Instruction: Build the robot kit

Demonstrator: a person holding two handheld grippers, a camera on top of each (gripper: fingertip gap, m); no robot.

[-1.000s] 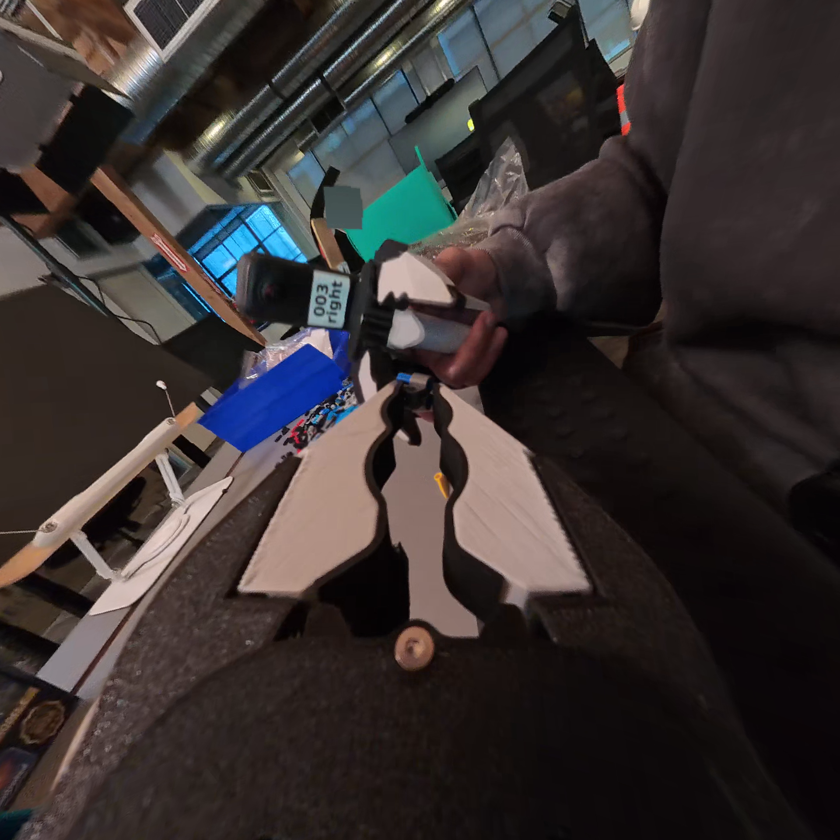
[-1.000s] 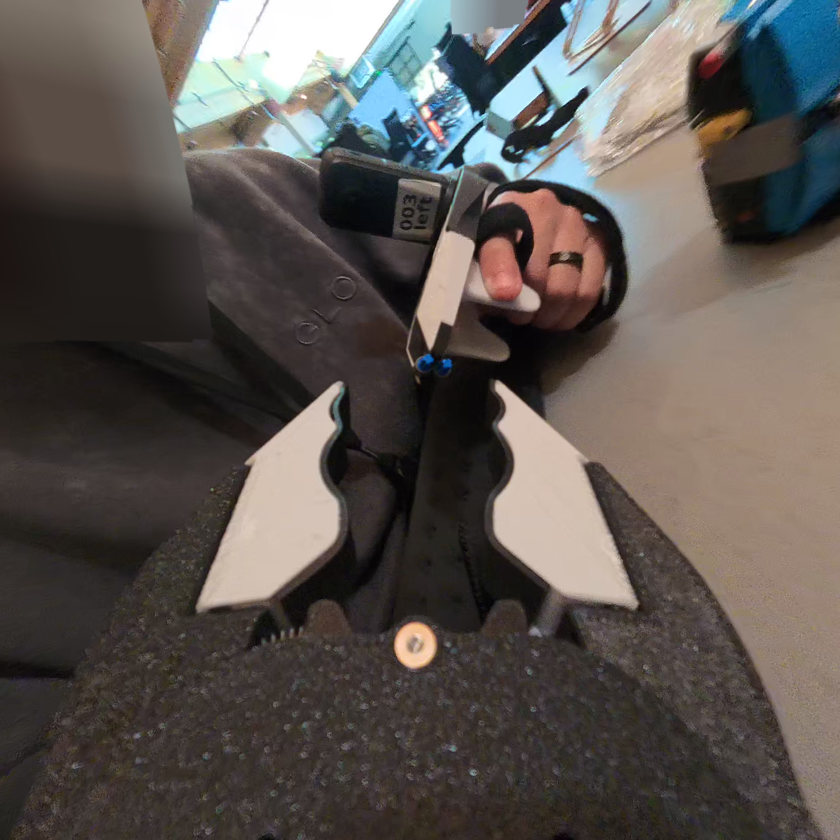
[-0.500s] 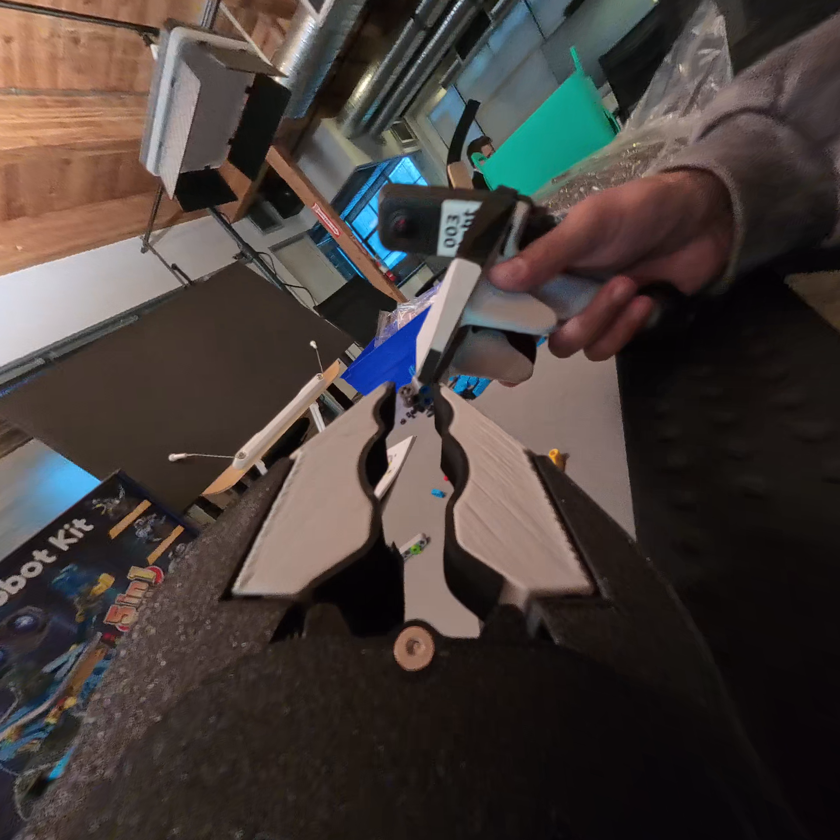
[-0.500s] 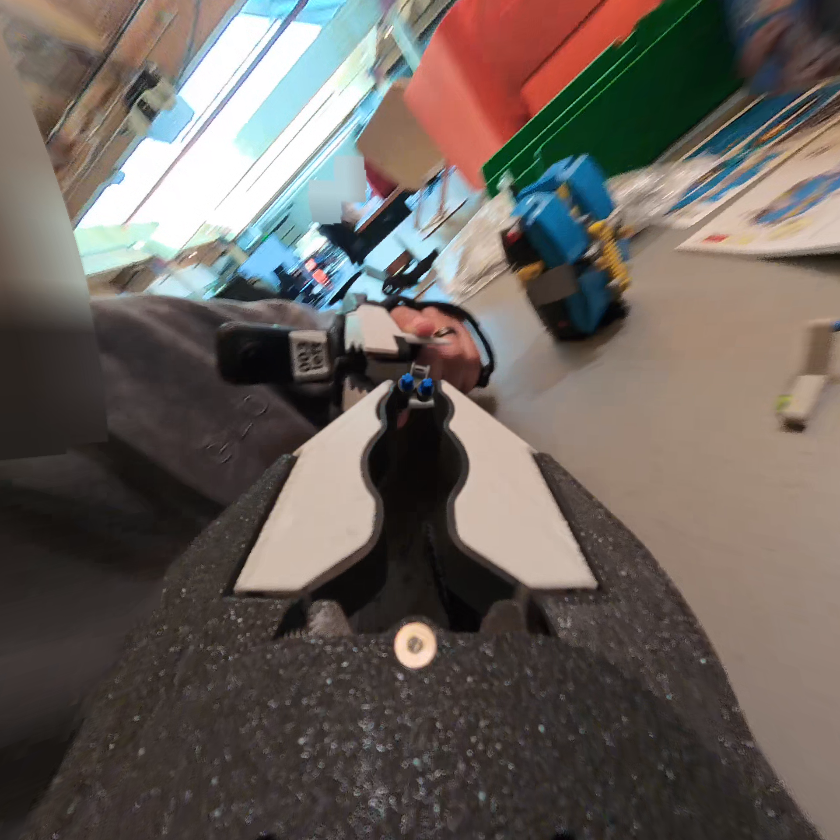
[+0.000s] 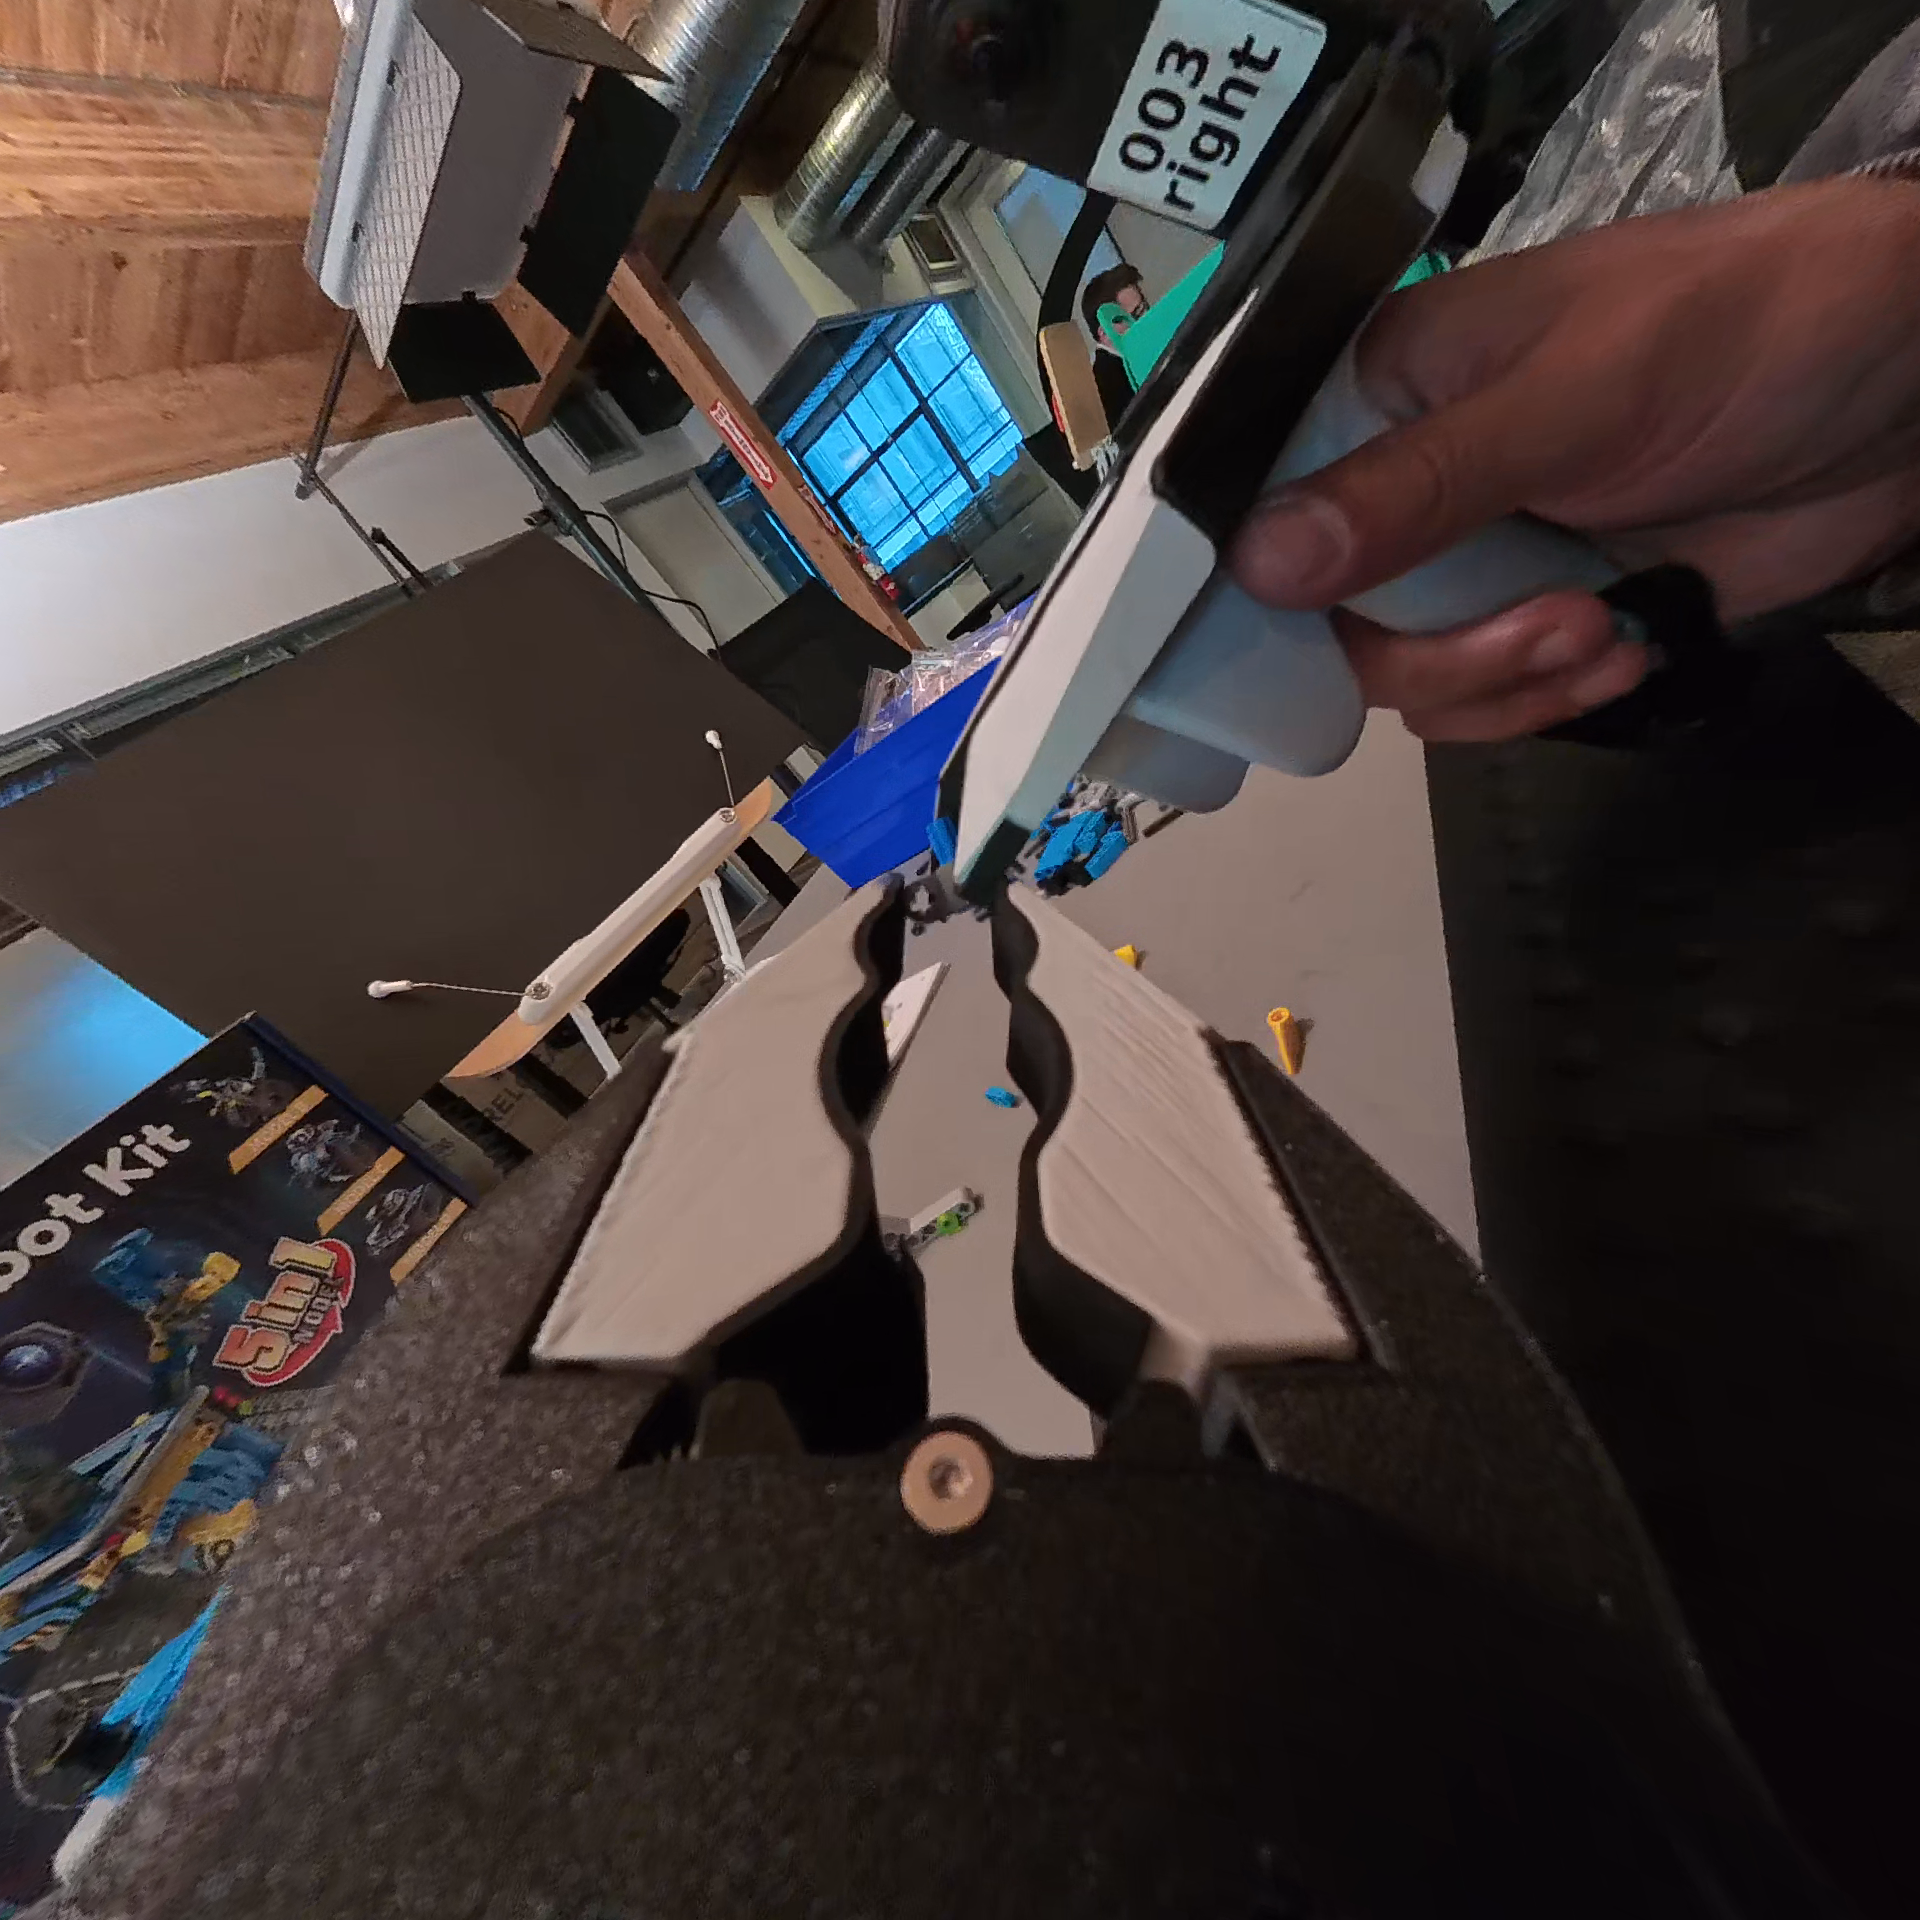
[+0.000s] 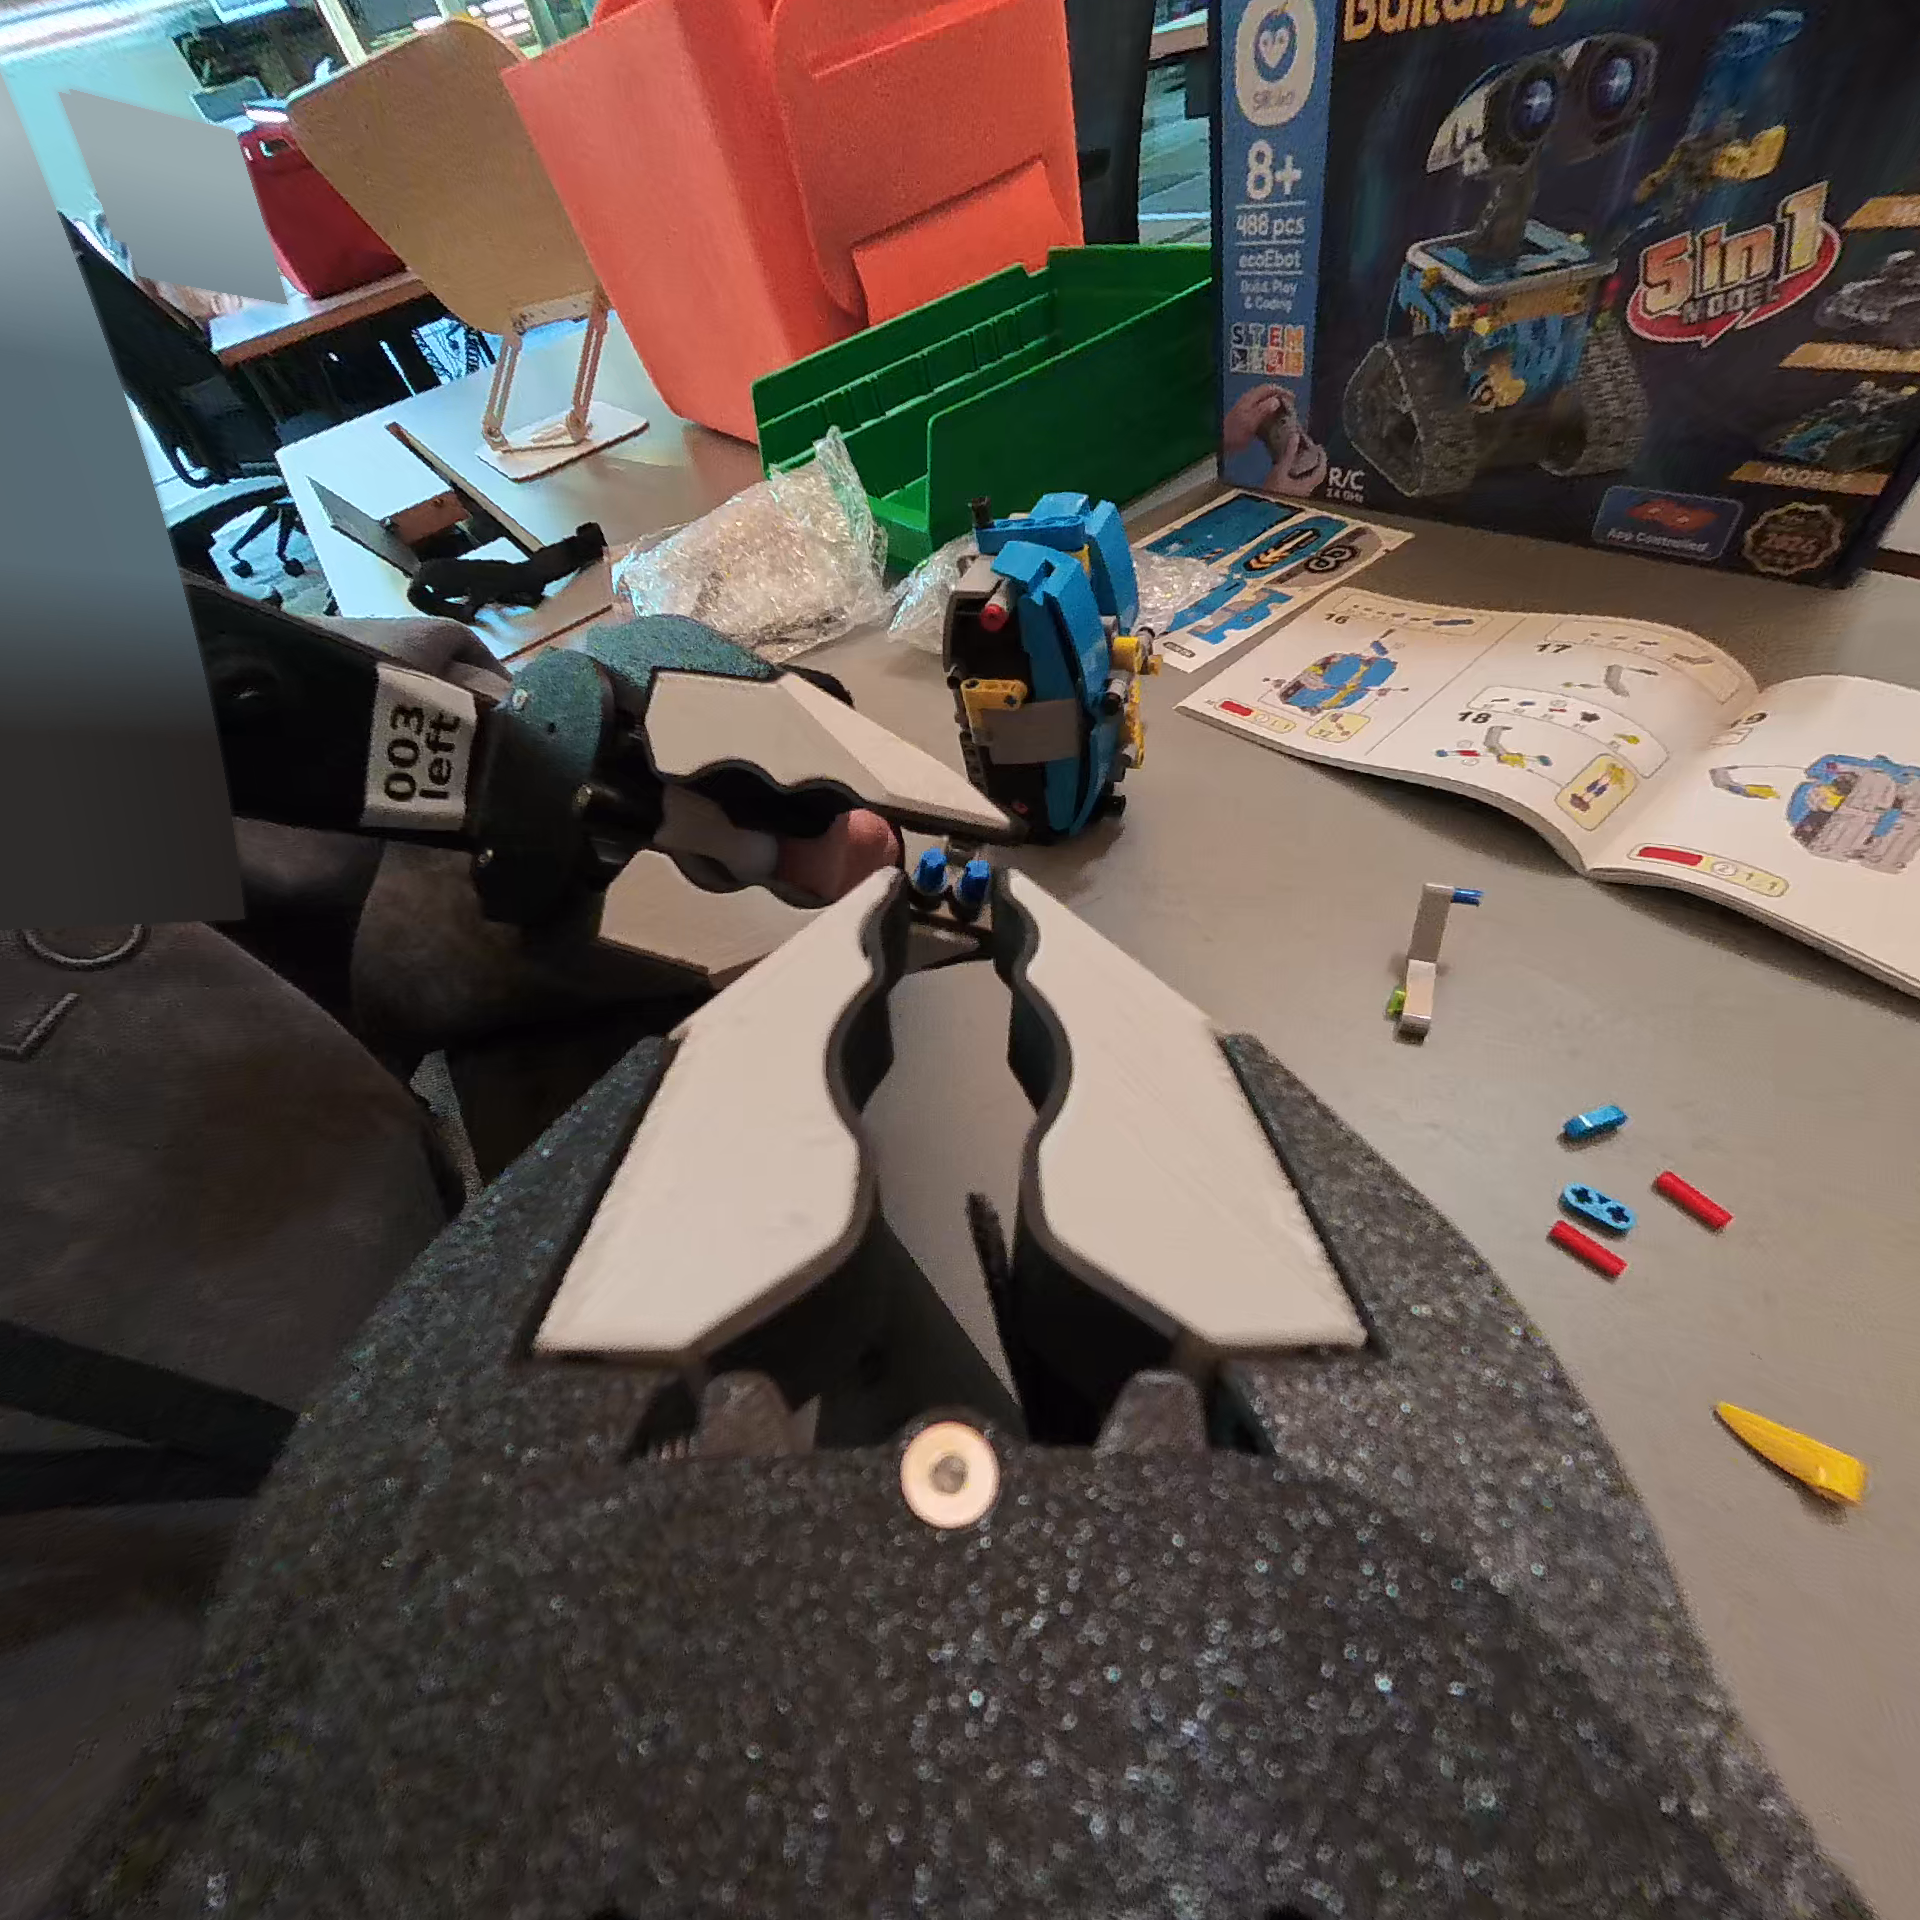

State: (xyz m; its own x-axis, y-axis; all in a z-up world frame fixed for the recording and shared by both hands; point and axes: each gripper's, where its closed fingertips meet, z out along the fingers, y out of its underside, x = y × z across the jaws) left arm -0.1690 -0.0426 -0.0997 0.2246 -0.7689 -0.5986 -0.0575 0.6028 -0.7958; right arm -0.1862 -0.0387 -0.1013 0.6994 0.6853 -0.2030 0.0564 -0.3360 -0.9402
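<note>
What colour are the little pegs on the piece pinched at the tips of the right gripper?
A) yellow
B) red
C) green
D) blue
D: in the right wrist view, the right gripper is closed on a small piece whose two pegs are blue; the red pieces and the yellow piece lie loose on the table.

Even indoor light on the right wrist view, daylight blowing out the windows [image 6: 343, 21] at top left, grey table [image 6: 1299, 935] softly lit with faint shadows. The left wrist view runs dimmer, its right side nearly black, a blue window [image 5: 914, 436] glowing far back. Strong fisheye bending at every edge. Slight motion blur on the near finger edges; backgrounds soft.
</note>
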